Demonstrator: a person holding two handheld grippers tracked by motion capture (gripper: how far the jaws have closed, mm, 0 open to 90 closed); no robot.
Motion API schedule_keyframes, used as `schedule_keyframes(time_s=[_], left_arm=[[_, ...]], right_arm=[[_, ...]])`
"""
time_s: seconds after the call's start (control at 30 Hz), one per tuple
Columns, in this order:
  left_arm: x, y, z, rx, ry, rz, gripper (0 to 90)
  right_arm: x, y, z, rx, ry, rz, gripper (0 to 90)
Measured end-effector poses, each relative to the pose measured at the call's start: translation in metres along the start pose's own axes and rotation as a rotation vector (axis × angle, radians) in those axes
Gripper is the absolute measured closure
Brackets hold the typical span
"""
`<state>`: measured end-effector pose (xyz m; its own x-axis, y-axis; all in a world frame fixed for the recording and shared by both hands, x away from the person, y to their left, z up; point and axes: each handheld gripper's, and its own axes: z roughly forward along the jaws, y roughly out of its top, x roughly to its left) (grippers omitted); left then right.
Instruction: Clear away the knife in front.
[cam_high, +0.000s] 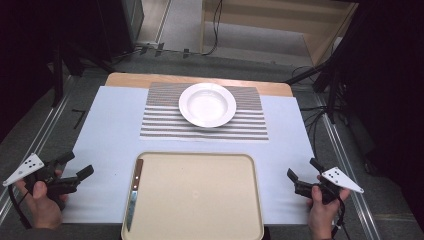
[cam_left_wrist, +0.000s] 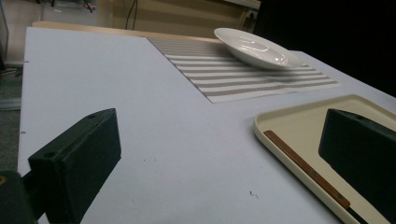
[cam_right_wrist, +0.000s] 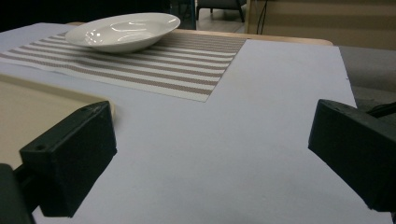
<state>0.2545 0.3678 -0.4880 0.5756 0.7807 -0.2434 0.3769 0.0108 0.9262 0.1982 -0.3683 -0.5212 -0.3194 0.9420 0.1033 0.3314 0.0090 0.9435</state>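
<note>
A white plate (cam_high: 207, 104) sits on a striped placemat (cam_high: 165, 122) at the back of the table. In front of it lies a beige tray (cam_high: 200, 197), and a knife (cam_high: 134, 192) with a brown handle rests along the tray's left rim. My left gripper (cam_high: 77, 166) is held open at the table's near left edge, apart from the tray. My right gripper (cam_high: 303, 170) is open at the near right edge. The left gripper view has the knife (cam_left_wrist: 306, 170), tray (cam_left_wrist: 299, 123) and plate (cam_left_wrist: 257, 46) ahead between wide jaws. The right gripper view has the plate (cam_right_wrist: 123, 30) far left.
A pale sheet (cam_high: 112, 135) covers the wooden table (cam_high: 125, 79). Cables and stand legs (cam_high: 330, 85) lie on the floor around the table. A wooden cabinet (cam_high: 280, 22) stands behind it.
</note>
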Motion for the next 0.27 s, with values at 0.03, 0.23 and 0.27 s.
schedule_keyframes(time_s=[0.03,0.23,0.27], left_arm=[[-0.0002,-0.0004,0.0007,0.0,-0.002,0.001,0.0],[0.001,-0.0012,0.0005,-0.001,-0.005,-0.009,0.0],[0.0012,-0.0011,0.0005,0.0,-0.004,-0.01,0.0]], right_arm=[[-0.0001,0.0,0.0001,-0.001,-0.001,-0.001,0.0],[0.0003,0.0,0.0001,0.003,-0.003,-0.001,0.0],[0.0004,0.0,0.0001,0.003,-0.004,-0.001,0.0]])
